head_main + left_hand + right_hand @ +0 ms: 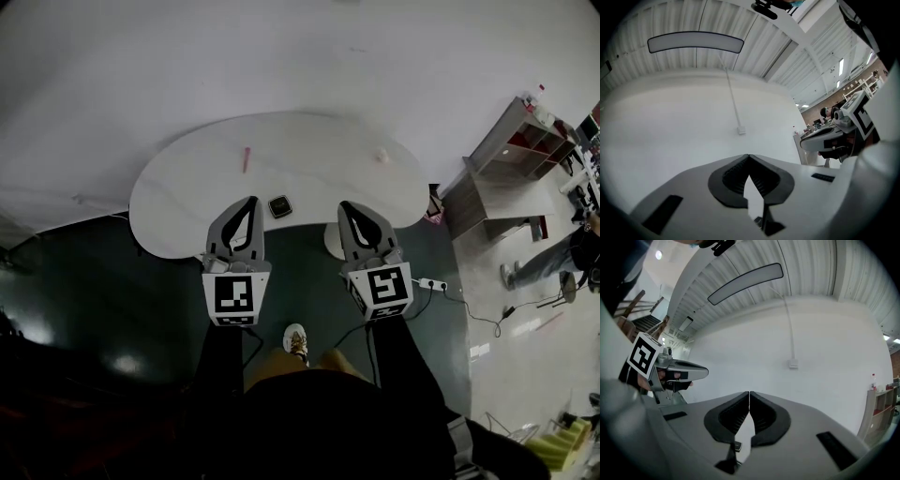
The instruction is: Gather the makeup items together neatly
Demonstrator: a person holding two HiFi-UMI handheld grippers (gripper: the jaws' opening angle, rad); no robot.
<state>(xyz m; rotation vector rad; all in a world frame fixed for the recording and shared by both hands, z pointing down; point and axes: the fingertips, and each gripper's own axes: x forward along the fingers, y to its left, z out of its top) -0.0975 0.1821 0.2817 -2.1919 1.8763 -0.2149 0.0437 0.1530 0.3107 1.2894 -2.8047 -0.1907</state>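
On the white kidney-shaped table (187, 202) lie a thin pink stick (246, 158), a small dark square compact (279, 206) near the front edge, and a small pale round item (382, 156) at the back right. My left gripper (253, 200) hangs level over the table's front edge, just left of the compact, shut and empty. My right gripper (345, 204) is level with it, to the right of the compact, and its jaws also meet with nothing between them. In the gripper views, the left gripper (749, 155) and the right gripper (749, 393) face a bare white wall.
A grey shelf unit (511, 159) stands at the right, with a person (562, 253) beyond it. A power strip (431, 283) and cables lie on the dark floor by the table's round base (330, 242). My own shoe (295, 339) shows below.
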